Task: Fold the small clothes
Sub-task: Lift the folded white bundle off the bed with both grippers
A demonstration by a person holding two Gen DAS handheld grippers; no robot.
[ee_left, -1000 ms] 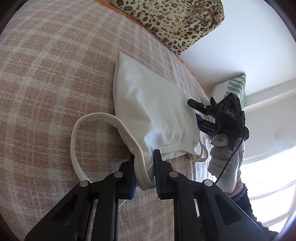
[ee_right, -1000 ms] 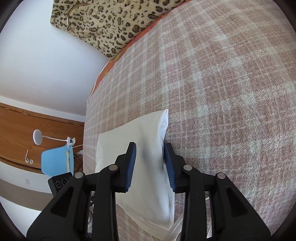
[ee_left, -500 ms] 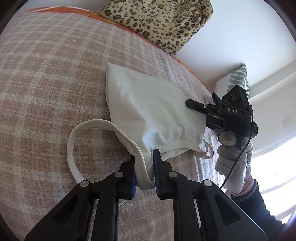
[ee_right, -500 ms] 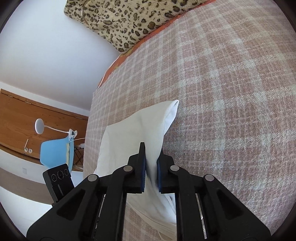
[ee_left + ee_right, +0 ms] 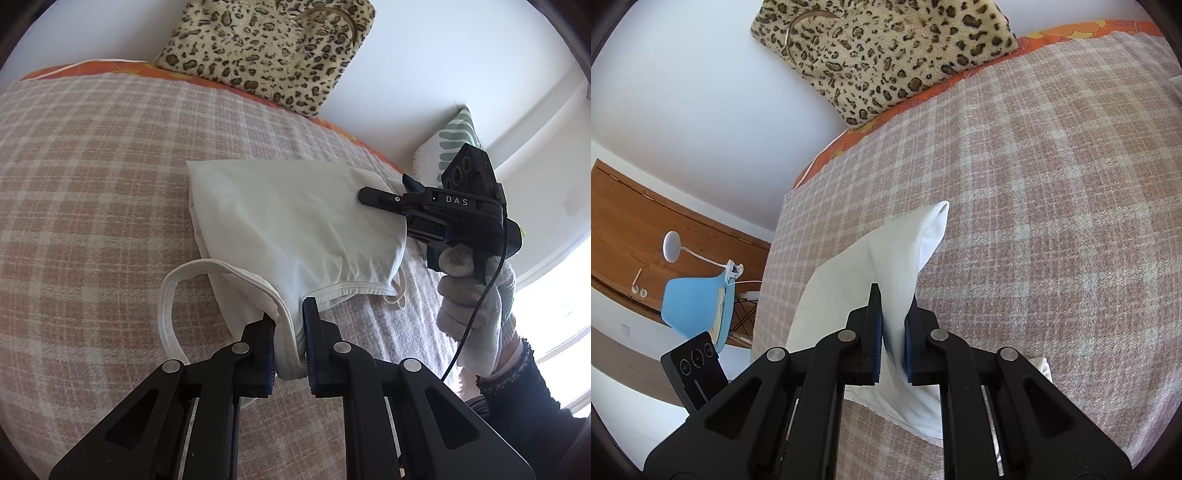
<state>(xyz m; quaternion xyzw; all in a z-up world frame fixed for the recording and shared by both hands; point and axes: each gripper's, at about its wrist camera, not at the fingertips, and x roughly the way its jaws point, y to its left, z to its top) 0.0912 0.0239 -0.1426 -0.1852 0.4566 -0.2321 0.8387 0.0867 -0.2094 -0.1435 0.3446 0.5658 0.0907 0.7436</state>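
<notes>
both grippers clamp the white garment [image 5: 295, 225] on the bed [image 5: 92, 184]: left gripper [image 5: 290, 339] pinches its hem, right gripper [image 5: 892, 332] its side edge, probably readying a fold.

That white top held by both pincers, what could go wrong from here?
The left gripper pinches only the hem of the white top, so the cloth may slip out if pulled. The loose strap trails on the plaid blanket and could get tucked crookedly into the fold. The right gripper bunches its edge, which may leave a crease.
</notes>
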